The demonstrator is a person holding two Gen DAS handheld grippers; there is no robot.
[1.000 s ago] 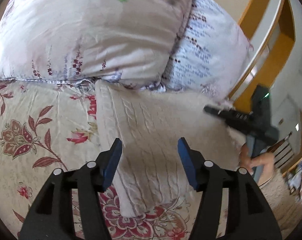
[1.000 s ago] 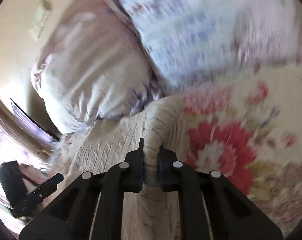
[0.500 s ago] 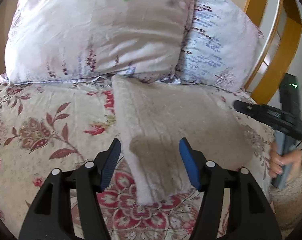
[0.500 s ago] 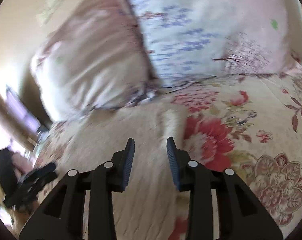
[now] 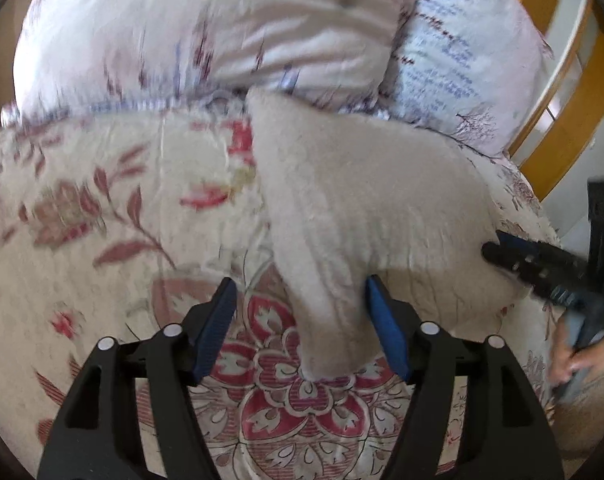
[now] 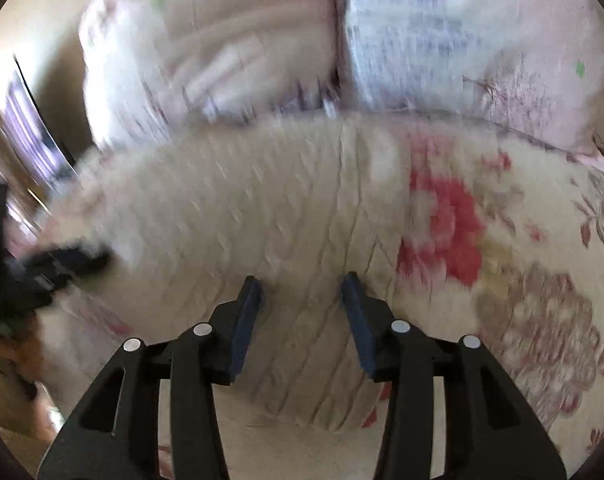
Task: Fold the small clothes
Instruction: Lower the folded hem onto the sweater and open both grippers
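Note:
A cream cable-knit sweater (image 5: 362, 200) lies folded on the floral bedspread (image 5: 82, 216) in front of the pillows. Its narrow near end (image 5: 330, 332) runs down between the fingers of my left gripper (image 5: 299, 284). Those jaws are opening and neither blue pad presses the cloth. In the right wrist view my right gripper (image 6: 302, 282) hovers over the sweater (image 6: 262, 208). Its jaws are opening too, with knit below them but nothing pinched. The right gripper (image 5: 492, 250) also shows at the sweater's right edge, and the left gripper (image 6: 98, 258) at its left edge.
Two pillows, one pink (image 5: 222, 28) and one pale blue (image 5: 454, 64), lean behind the sweater. A wooden bed frame (image 5: 562, 132) stands at the right. A hand (image 5: 574, 356) holds the right gripper's handle beyond the bed's edge. A dark screen (image 6: 34, 120) stands far left.
My right gripper let go of the sweater fold it was pinching, and its jaws spread. The sweater now lies folded over. My left gripper sank toward the sweater's near end and widened.

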